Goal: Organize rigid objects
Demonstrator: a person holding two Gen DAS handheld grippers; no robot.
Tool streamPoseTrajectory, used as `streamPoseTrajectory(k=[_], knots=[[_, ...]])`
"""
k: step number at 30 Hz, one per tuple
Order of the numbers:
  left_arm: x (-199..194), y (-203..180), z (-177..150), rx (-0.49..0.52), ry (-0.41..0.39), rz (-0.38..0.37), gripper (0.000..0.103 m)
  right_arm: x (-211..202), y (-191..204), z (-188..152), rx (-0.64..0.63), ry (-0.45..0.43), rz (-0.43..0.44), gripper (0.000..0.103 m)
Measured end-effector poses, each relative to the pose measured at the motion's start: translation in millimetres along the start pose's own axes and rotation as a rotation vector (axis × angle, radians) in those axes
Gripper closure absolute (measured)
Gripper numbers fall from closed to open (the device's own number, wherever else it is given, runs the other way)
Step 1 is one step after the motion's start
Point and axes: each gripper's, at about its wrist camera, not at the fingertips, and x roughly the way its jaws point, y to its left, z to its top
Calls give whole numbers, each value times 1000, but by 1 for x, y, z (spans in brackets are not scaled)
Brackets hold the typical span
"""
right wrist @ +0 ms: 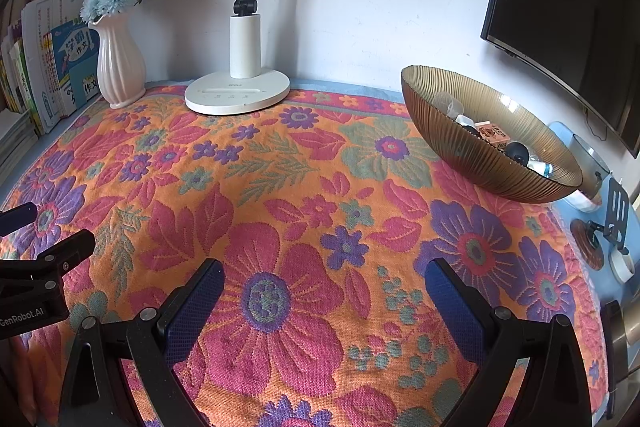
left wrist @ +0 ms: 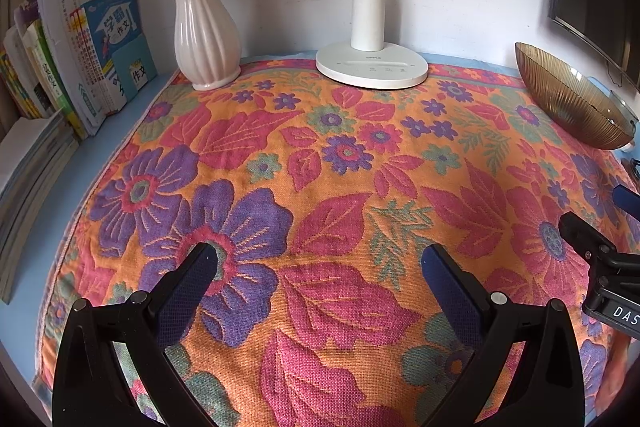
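Note:
A ribbed amber glass bowl [right wrist: 472,143] sits at the back right of the flowered cloth; it also shows at the right edge of the left wrist view as the bowl [left wrist: 568,99]. Inside it lie several small rigid items, among them an orange box [right wrist: 493,135], a dark ball [right wrist: 517,151] and clear pieces [right wrist: 446,103]. My left gripper [left wrist: 318,259] hovers open over the cloth with nothing between its fingers. My right gripper [right wrist: 324,275] is likewise open and holds nothing, well short of the bowl. Each gripper shows at the edge of the other's view.
A pink vase [left wrist: 206,35] with blue flowers and a white lamp base [left wrist: 372,67] stand along the back wall. Books [left wrist: 80,59] lean at the left. A dark monitor [right wrist: 568,19] hangs at the right, with small desk items [right wrist: 600,239] below it.

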Motion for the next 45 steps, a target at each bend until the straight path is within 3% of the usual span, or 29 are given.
streamPoseTrajectory(k=[17, 25, 30, 34, 37, 42, 45], knots=[[3, 0, -1, -2, 16, 8, 1, 1, 0, 0, -1, 4, -4, 3], [12, 5, 0, -22, 62, 9, 1, 5, -1, 0, 6, 25, -5, 3], [19, 5, 0, -20, 103, 4, 1, 12, -2, 1, 17, 64, 1, 3], [27, 8, 1, -40, 154, -26, 0, 40, -3, 0, 20, 229, 61, 0], [27, 7, 1, -35, 156, -28, 0, 43, -16, 0, 75, 236, 119, 0], [29, 8, 4, -29, 168, -45, 0, 37, -4, -1, 35, 219, 39, 0], [30, 8, 6, -24, 174, -48, 0, 40, -14, -3, 84, 223, 92, 0]])
